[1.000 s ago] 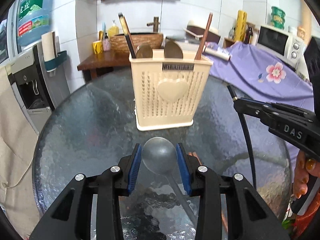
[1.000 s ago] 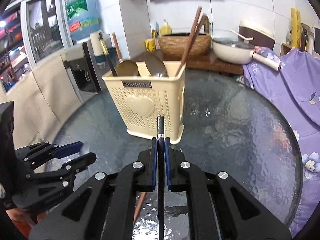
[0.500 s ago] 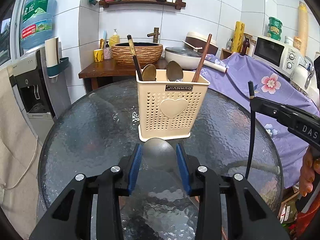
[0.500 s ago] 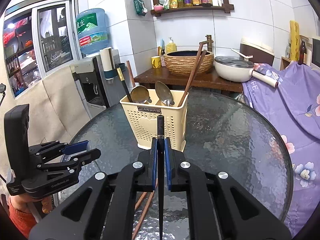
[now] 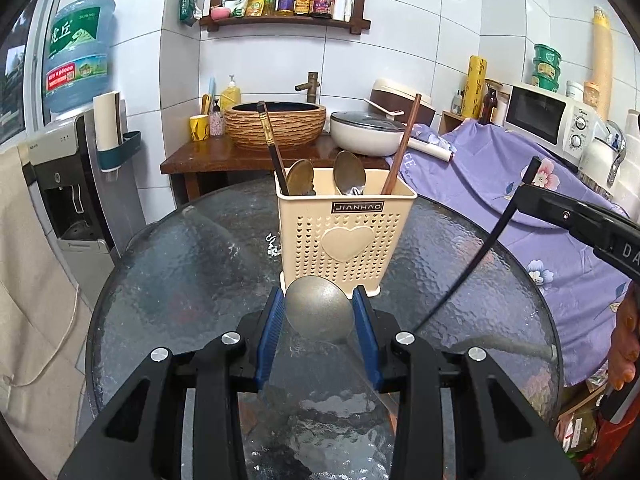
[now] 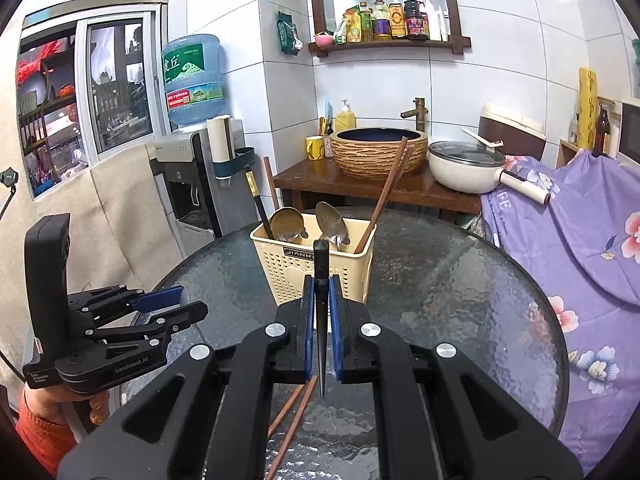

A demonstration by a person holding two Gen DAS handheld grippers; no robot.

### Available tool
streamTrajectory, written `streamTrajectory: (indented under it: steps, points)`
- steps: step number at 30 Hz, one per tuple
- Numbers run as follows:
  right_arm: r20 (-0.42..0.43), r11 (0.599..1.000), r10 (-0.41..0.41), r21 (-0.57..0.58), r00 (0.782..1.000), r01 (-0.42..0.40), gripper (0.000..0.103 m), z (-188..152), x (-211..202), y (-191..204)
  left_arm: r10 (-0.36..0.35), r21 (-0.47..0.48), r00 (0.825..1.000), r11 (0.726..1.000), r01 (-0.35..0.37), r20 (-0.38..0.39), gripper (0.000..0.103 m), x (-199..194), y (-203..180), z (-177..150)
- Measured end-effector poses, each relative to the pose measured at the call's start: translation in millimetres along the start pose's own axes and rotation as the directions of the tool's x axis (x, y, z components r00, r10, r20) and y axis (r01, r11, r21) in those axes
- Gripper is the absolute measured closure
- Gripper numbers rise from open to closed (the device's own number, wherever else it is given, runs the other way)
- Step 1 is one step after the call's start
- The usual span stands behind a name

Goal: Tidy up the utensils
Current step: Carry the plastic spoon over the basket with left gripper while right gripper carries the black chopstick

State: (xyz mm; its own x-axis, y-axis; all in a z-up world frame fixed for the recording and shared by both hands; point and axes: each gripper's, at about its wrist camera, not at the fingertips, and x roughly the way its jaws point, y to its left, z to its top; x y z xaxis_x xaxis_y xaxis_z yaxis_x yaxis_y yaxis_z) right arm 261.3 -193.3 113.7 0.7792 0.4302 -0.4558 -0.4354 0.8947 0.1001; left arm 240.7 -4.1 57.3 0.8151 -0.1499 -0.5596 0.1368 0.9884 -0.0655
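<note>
A cream perforated utensil holder (image 5: 347,236) stands on the round glass table (image 5: 192,264); it also shows in the right wrist view (image 6: 296,272). It holds two spoons, brown chopsticks and a black chopstick. My left gripper (image 5: 319,314) is shut on a metal spoon (image 5: 319,312), its bowl between the blue pads, raised above the table before the holder. My right gripper (image 6: 321,308) is shut on a black chopstick (image 6: 321,264), which also shows in the left wrist view (image 5: 492,232). Two brown chopsticks (image 6: 294,412) lie on the glass under the right gripper.
A purple flowered cloth (image 5: 520,184) covers the counter at right, with a microwave (image 5: 540,116). Behind the table stands a wooden stand with a woven basin (image 5: 276,124) and a white pot (image 5: 368,132). A water dispenser (image 5: 68,184) is at left.
Both grippers have risen and drawn back from the holder with their utensils still held. The holder looks smaller and lower in both views.
</note>
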Motion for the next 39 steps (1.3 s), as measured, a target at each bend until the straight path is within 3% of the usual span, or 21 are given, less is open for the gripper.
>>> streamTrajectory:
  steps: [15,21,26,32,39]
  points:
    - [-0.012,0.998,0.003,-0.067,1.000,-0.004,0.095,28,7,1,-0.014,0.003,1.000,1.000,0.014,0.011,0.068,2,9,19]
    - [0.011,0.997,0.075,-0.013,0.997,-0.075,0.095,59,0,-10,0.011,-0.011,0.997,1.000,-0.010,0.077,0.068,-8,19,59]
    - [0.089,0.996,0.091,-0.005,0.992,-0.091,0.095,108,-16,-12,0.046,-0.018,0.987,0.999,-0.044,0.152,0.068,-17,25,113]
    - [0.172,0.999,0.048,0.018,0.984,-0.052,0.095,162,-19,-11,0.116,-0.026,0.974,0.993,-0.114,0.192,0.068,-8,27,169]
    - [0.170,0.999,-0.018,0.030,0.985,0.013,0.095,176,12,-12,0.191,-0.002,0.965,0.981,-0.193,0.178,0.068,30,21,177]
